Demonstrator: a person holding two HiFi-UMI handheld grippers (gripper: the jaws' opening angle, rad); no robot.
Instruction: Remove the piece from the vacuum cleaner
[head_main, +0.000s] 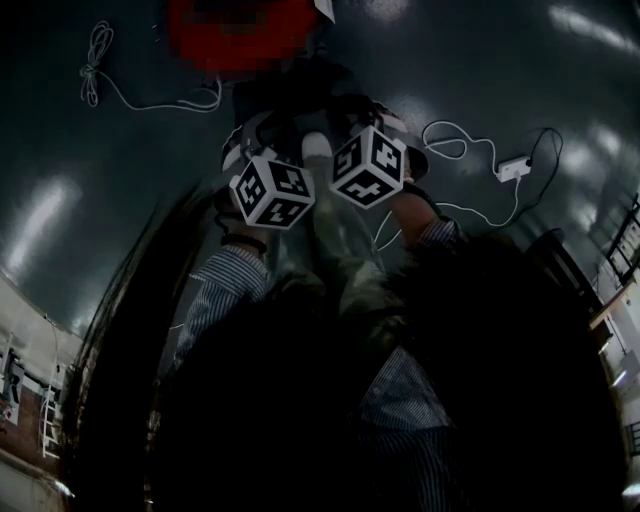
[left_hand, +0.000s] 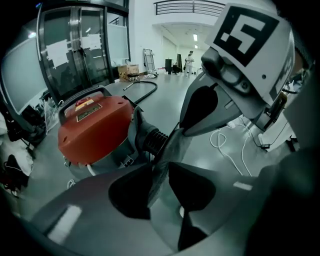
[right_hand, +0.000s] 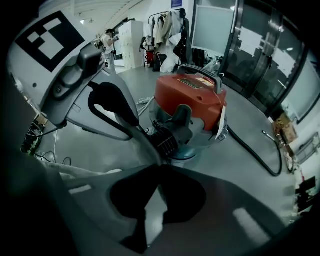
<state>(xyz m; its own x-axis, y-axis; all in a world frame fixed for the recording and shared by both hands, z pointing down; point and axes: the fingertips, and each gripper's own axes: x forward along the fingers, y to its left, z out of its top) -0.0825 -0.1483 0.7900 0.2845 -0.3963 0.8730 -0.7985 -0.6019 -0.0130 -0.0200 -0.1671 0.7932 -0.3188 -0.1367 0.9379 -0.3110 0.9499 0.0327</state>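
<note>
A red vacuum cleaner (left_hand: 95, 130) (right_hand: 190, 100) stands on the grey floor, with a black ribbed hose cuff (left_hand: 152, 140) (right_hand: 165, 140) at its front. A thin grey piece (left_hand: 167, 152) runs from that cuff toward me. My left gripper (left_hand: 156, 182) is shut on its near end. My right gripper (right_hand: 157, 167) is shut on the piece just in front of the cuff. In the head view both marker cubes, left (head_main: 272, 190) and right (head_main: 368, 167), sit side by side below the vacuum; the fingertips there are lost in the dark.
White cables (head_main: 470, 150) with a small adapter (head_main: 513, 168) lie to the right and a looped cord (head_main: 95, 60) at the far left. A black hose (right_hand: 255, 155) snakes over the floor beyond the vacuum. Glass doors (left_hand: 75, 50) stand behind; a person (left_hand: 189, 61) is far off.
</note>
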